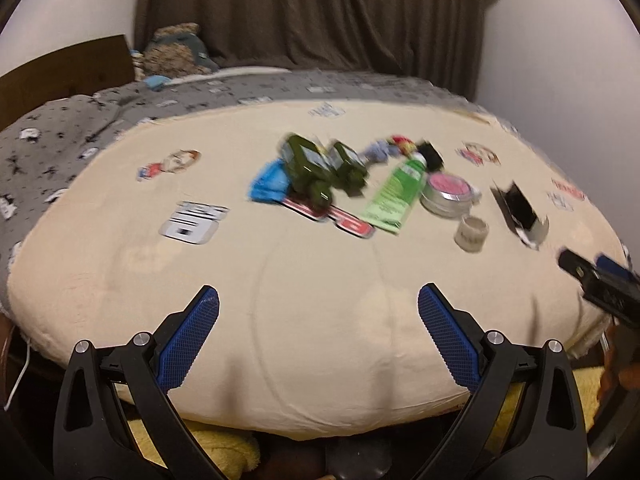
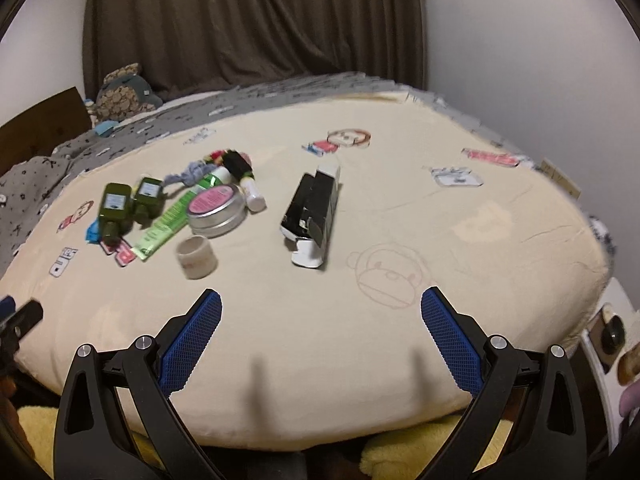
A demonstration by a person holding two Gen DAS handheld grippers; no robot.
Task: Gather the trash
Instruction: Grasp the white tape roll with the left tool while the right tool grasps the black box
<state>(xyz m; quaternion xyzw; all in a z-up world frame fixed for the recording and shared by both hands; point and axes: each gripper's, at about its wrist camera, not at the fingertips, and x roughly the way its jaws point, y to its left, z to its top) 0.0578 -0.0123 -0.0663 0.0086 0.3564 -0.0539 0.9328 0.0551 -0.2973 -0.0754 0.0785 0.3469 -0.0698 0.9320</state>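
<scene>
A heap of small items lies on a cream blanket (image 1: 320, 272). It holds two dark green bottles (image 1: 312, 168) (image 2: 116, 208), a green tube (image 1: 394, 192) (image 2: 168, 224), a round tin with a pink label (image 1: 450, 194) (image 2: 216, 210), a small cream jar (image 1: 472, 234) (image 2: 198, 258), a blue wrapper (image 1: 268, 184) and a red packet (image 1: 348, 222). An opened black-and-white carton (image 1: 520, 212) (image 2: 314, 216) lies apart to the right of them. My left gripper (image 1: 318, 332) and my right gripper (image 2: 320, 332) both hover open and empty over the near edge, well short of everything.
The blanket (image 2: 480, 240) carries monkey prints and covers a bed with grey bedding (image 1: 60, 136). A stuffed toy (image 1: 176, 52) and a brown curtain (image 1: 312, 12) are behind. Yellow towelling (image 2: 404, 452) shows below the near edge. The other gripper (image 1: 600, 280) (image 2: 20, 320) shows at each view's side.
</scene>
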